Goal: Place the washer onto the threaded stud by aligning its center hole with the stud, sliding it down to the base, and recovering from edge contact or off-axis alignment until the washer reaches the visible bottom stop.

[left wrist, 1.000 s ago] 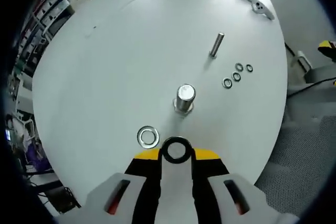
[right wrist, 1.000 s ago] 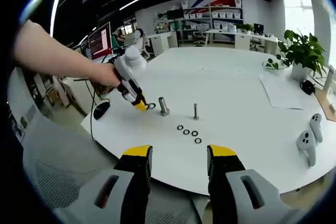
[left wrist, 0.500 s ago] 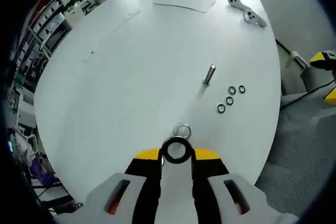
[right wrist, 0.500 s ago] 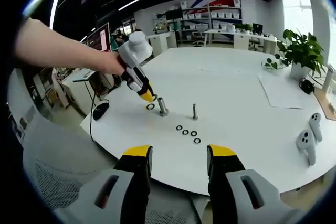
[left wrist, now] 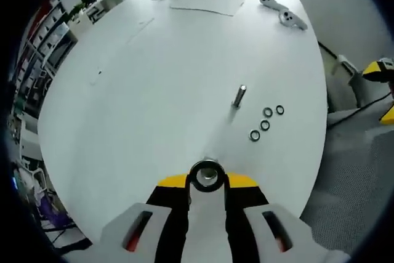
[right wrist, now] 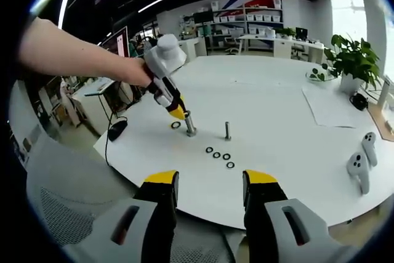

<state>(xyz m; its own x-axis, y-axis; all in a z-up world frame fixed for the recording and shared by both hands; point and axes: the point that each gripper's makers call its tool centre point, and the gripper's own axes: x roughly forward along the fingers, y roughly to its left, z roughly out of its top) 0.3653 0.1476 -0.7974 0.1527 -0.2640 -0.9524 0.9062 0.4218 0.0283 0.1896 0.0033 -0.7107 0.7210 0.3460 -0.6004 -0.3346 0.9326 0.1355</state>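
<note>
Since half a second ago my left gripper [left wrist: 207, 180] has carried its washer [left wrist: 206, 174] over the big stud, which in the left gripper view now sits hidden under the ring; a second ago that stud stood clear ahead of the jaws with a loose washer beside it. The yellow-tipped jaws are pinched on the washer, holding it flat at their tips so I look straight down through its hole. In the right gripper view the same left gripper [right wrist: 178, 113], held in a hand [right wrist: 132, 72], points its yellow tip down onto the top of the threaded stud [right wrist: 190, 124]. Whether the hole is actually around the stud or just resting on its top, I cannot tell.

Just beside the stud's base, on the side nearer the hand, a loose washer [right wrist: 176, 125] lies flat on the white table [right wrist: 277, 109]. Further along stands a slimmer bolt [left wrist: 239, 96], upright and well apart from the stud. Near it lies a curved row of four small rings [left wrist: 265, 121], close together but not touching the bolt.

My right gripper [right wrist: 209, 190] hangs back off the table edge, its two yellow-tipped jaws spread apart with nothing between them. At the far side of the table I see a sheet of paper [left wrist: 206, 2], two white handheld controllers [right wrist: 362, 163] and a potted plant [right wrist: 351, 63].
</note>
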